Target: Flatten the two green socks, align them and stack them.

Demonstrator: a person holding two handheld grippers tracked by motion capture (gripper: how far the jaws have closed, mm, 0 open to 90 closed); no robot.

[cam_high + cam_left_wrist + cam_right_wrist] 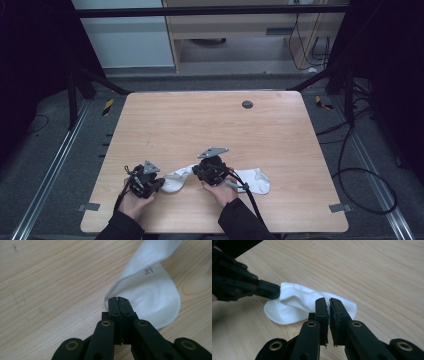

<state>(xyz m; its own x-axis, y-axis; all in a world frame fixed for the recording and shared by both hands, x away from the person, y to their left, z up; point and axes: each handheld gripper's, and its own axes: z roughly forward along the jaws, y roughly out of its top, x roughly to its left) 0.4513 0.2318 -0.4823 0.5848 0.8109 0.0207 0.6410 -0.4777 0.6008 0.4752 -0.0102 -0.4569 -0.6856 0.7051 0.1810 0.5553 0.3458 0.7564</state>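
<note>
High view: pale wooden table (215, 120), near edge. One white knitted sock (175, 180) lies just left of the person's right hand; a second white sock (256, 180) lies flat just right of that hand.

Left gripper (150, 186), at the first sock's left end: jaws pressed together on a thin fold of the fabric, as the left gripper view shows (119, 301). The cloth rises from the pinch and curls away over the table, a small printed mark on it.

Right gripper (212, 170), between the two socks: in the right gripper view (329, 305) its jaws stand nearly together with a slim gap. The first sock (294, 302) lies right behind the tips; whether cloth is caught I cannot tell. The left gripper (273, 291) bites the sock's far end there.

Judgement: the step is taking hold of the first sock at both ends, likely to straighten or fold it. Next move needs a sure right-hand pinch, then both grippers moving together without tugging the cloth free.
</note>
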